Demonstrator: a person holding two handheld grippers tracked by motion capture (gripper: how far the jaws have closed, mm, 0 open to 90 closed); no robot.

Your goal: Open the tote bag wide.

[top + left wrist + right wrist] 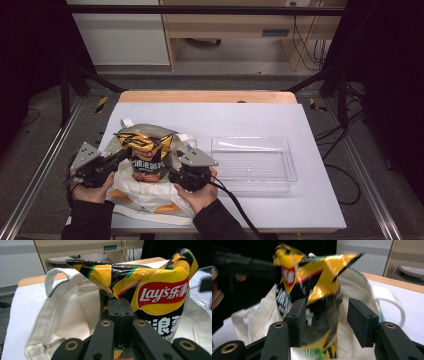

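Observation:
A yellow and black Lay's chip bag (147,155) (160,295) (317,290) stands upright on a white canvas tote bag (145,197) (72,307) (359,285) at the table's front left. My left gripper (122,156) (120,312) comes in from the bag's left, jaws pressed together on the chip bag's side edge. On the bag's right, my right gripper (175,175) (327,306) is open, with the lower part of the chip bag between its two pads. The bag's crumpled top seam points up above both grippers.
A clear plastic tray (250,141) lies to the right of the tote on the white table cover (300,200). The tote's handles (126,122) (53,275) (392,302) lie loose behind the chip bag. A wooden table edge (207,96) runs along the back.

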